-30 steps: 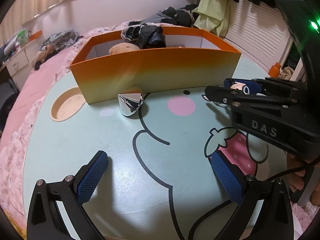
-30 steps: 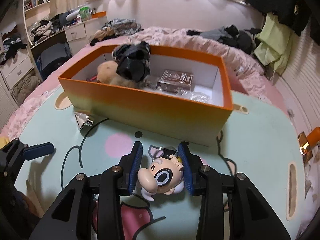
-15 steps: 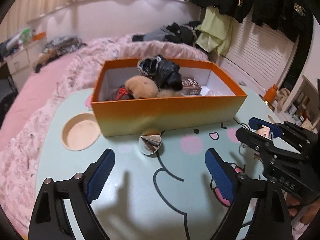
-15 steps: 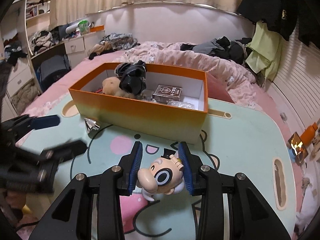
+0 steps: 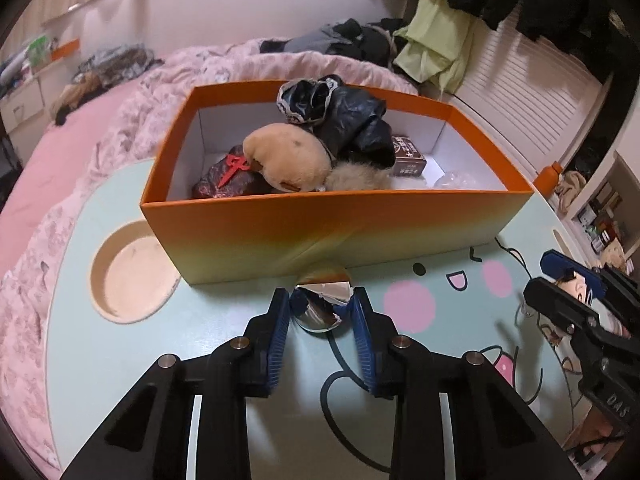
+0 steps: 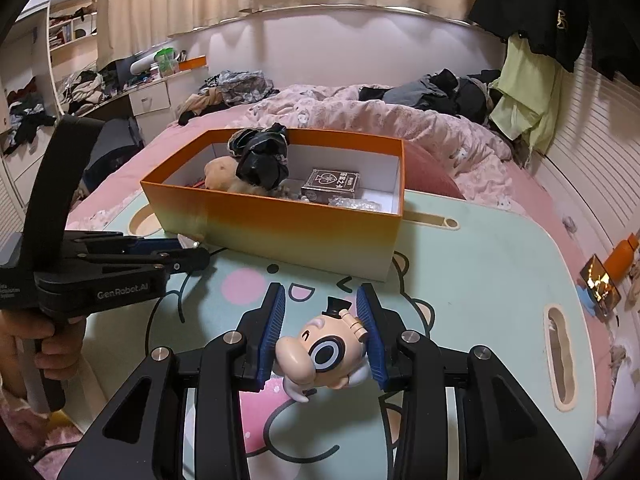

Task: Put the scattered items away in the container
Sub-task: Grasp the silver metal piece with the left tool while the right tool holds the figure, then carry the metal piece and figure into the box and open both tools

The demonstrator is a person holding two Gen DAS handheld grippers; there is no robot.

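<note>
The left gripper (image 5: pixel 322 306), wide apart a moment ago, is closing on the shiny silver cone (image 5: pixel 322 304) just beside the orange box (image 5: pixel 320 232) wall. The right gripper (image 6: pixel 322 332) pinches the cartoon figure (image 6: pixel 324 354) over open table (image 6: pixel 480 280).

Rumpled pink bed (image 6: pixel 400 120), hanging clothes (image 6: pixel 528 92)

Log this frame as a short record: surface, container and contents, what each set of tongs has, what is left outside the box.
surface: cartoon-print table
container: orange box, open top
contents: black bag, tan plush, card box
left tongs: jaws closing on the shiny silver cone, beside the box's near wall
right tongs: shut on cartoon head figure, short of the box
left outside: the cone and the figure
</note>
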